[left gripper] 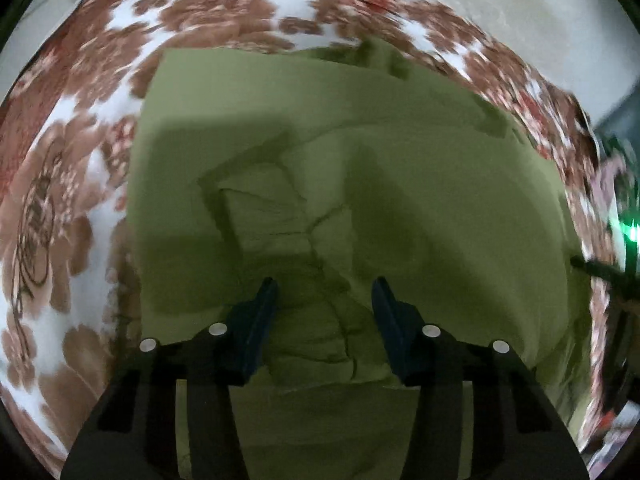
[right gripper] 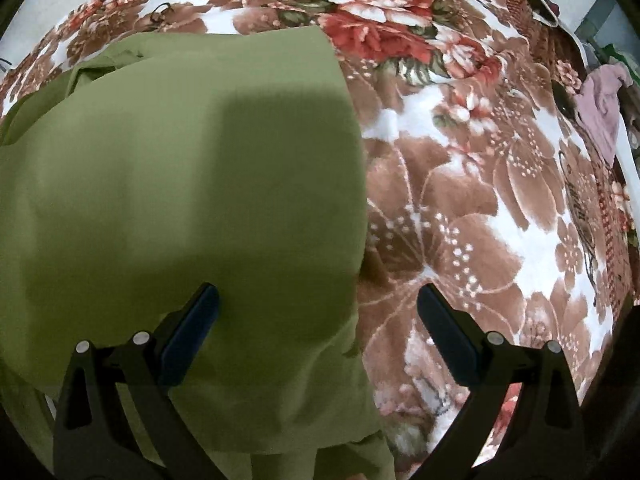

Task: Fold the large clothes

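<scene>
Left claw (left gripper: pixel 324 292) is hovering right over the green garment (left gripper: pixel 360 152), fingers spread with a clear gap, nothing pinched between them. Straight ahead of it and between its fingertips the cloth is bunched into a knot of creases and small folds; farther ahead the fabric smooths out into a flat panel with a straight far edge. The view is smeared with motion blur, especially around the rim. The garment lies on a floral blanket (left gripper: pixel 60 208), brown and white blooms, which wraps around the green on the left, ahead and to the right of this claw.

Over to the right claw (right gripper: pixel 318 296), and it is spread wide, wider than the left, also gripping nothing. Its left finger (right gripper: pixel 192 332) sits over the green cloth, its right finger (right gripper: pixel 448 336) over the bare blanket (right gripper: pixel 480 208), so the garment's right edge runs down between the two. Ahead and to the left of this claw the green lies smooth, a broad shadow across it. Far off to the right, at the blanket's edge, sits a crumpled pink cloth (right gripper: pixel 600 108).
</scene>
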Demonstrator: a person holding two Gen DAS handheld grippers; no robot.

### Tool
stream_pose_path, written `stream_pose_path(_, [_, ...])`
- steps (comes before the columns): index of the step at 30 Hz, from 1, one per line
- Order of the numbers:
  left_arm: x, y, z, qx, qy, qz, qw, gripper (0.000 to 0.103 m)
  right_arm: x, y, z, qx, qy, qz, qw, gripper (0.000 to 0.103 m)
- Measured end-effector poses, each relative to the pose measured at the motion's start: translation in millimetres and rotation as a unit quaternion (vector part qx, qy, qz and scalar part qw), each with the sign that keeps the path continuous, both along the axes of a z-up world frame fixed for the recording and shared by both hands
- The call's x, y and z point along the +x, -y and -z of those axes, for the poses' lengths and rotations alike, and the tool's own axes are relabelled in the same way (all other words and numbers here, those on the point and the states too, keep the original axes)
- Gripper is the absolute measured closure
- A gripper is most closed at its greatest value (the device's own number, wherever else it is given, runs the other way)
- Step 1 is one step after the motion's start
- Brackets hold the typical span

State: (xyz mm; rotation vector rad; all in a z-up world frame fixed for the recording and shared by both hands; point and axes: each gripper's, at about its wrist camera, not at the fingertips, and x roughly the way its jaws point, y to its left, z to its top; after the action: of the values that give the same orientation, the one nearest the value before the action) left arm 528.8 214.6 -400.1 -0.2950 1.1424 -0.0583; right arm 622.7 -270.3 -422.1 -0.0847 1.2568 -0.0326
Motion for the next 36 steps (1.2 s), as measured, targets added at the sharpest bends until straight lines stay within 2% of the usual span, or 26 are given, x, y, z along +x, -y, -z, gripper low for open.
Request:
stream_pose_path(2, [-1.3, -0.6, -1.8, 0.017, 0.002, -0.005, 0.9998, 0.055, 1.0, -0.5, 3.5, -0.001, -0.002, -0.003, 1.000, 0.005])
stream_pose_path(5, [-2.7, -0.3, 5.8, 0.023, -0.020, -0.008, 0.9995, 0.050, 2.0, -0.1, 6.6, 0.000, -0.004, -0.007, 1.000, 0.005])
stream_pose_path(7, [-4.6, -2.0, 14.0, 0.007, -0.036, -0.021, 0.9991, 0.050, 1.8, -0.2, 7.2, -0.008, 0.000, -0.013, 1.000, 0.005])
stream_pose_path(8, [-4.3, -2.2, 16.0, 0.001, -0.040, -0.023, 0.9989, 0.051, 1.9, -0.4, 8.1, -0.014, 0.001, -0.015, 1.000, 0.005])
stream_pose_path(9, [-5.5, -0.3, 17.7, -0.008, -0.041, -0.021, 0.9989, 0.059, 1.8, 0.0, 9.1, -0.020, 0.002, -0.017, 1.000, 0.005])
stream_pose_path(11, [-6.8, 1.8, 17.8, -0.020, -0.042, -0.017, 0.9988, 0.065, 1.5, 2.1, 10.1, -0.024, 0.004, -0.017, 1.000, 0.005])
stream_pose_path(13, [-8.3, 3.8, 9.6, -0.011, -0.024, -0.014, 0.9995, 0.068, 2.2, 4.7, 10.4, -0.018, 0.002, -0.012, 1.000, 0.005])
stream_pose_path(16, [-5.2, 7.8, -18.2, 0.004, 0.021, 0.001, 0.9998, 0.069, 6.4, 3.9, 9.1, -0.025, 0.000, -0.016, 1.000, 0.005])
stream_pose_path(21, [23.5, 12.6, -70.3, 0.058, 0.084, 0.028, 0.9944, 0.070, 19.8, 7.6, 3.9, -0.030, 0.009, -0.008, 0.999, 0.005])
stream_pose_path(24, [39.6, 3.6, -62.7, 0.074, 0.053, 0.017, 0.9957, 0.070, 26.2, 13.3, 8.1, -0.008, 0.003, 0.012, 1.000, 0.005])
stream_pose_path(28, [43.1, 7.5, -18.7, 0.093, -0.002, 0.025, 0.9953, 0.068, 27.6, 15.8, 16.2, 0.009, 0.003, 0.019, 1.000, 0.005])
stream_pose_path(31, [35.0, 6.1, 0.0, 0.081, -0.022, 0.025, 0.9962, 0.058, 25.2, 16.9, 15.3, 0.006, 0.012, 0.015, 1.000, 0.005])
stream_pose_path(32, [29.6, 4.6, 2.2, 0.077, -0.021, 0.018, 0.9966, 0.048, 23.0, 17.0, 12.8, 0.001, 0.015, 0.015, 1.000, 0.005])
stream_pose_path(33, [22.3, 2.3, 0.6, 0.079, -0.012, 0.008, 0.9968, 0.032, 20.5, 17.2, 9.0, -0.003, 0.020, 0.016, 1.000, 0.005])
stream_pose_path(36, [1.5, 0.1, -18.9, 0.090, 0.022, -0.005, 0.9956, 0.027, 8.4, 22.0, -17.2, 0.025, 0.056, 0.025, 0.998, 0.005])
